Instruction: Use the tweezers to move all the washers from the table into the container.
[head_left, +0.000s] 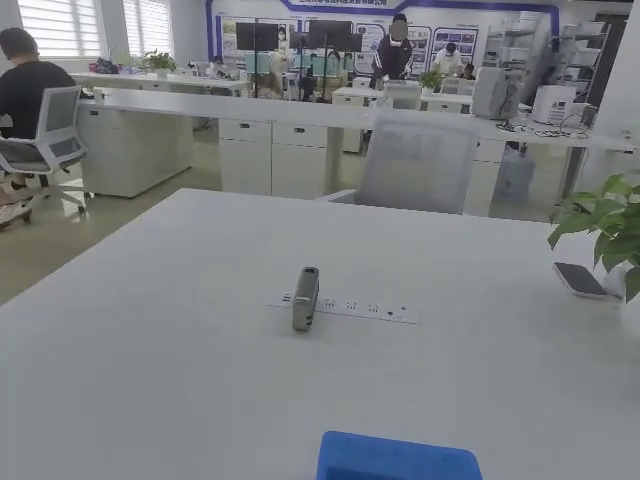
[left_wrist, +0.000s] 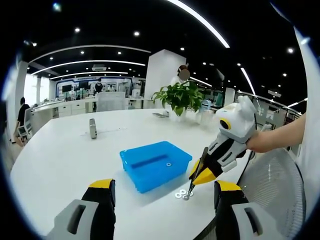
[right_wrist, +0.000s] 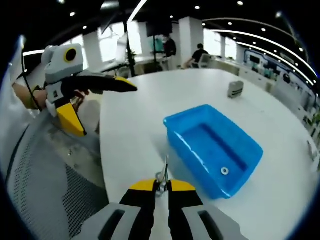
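A blue container (left_wrist: 155, 165) stands on the white table (left_wrist: 65, 160) near its front edge, with one washer (left_wrist: 168, 164) lying inside. A few washers (left_wrist: 182, 194) lie on the table just in front of the container. My right gripper (left_wrist: 202, 176) comes in from the right, shut on slim tweezers (left_wrist: 198, 169) whose tips hang just above those washers. In the right gripper view the tweezers (right_wrist: 165, 167) stick out of my right gripper (right_wrist: 162, 186) beside the container (right_wrist: 215, 150), which holds the washer (right_wrist: 225, 171). My left gripper (left_wrist: 165, 190) is open and empty, held off the table edge; its spread jaws show on the left gripper (right_wrist: 109, 111).
A grey device (head_left: 305, 297) lies on a power strip (head_left: 360, 308) mid-table. A phone (head_left: 580, 279) and a potted plant (head_left: 605, 225) sit at the right. A mesh chair (right_wrist: 50, 190) is below the table edge. The container's far rim (head_left: 398, 458) shows at the bottom of the head view.
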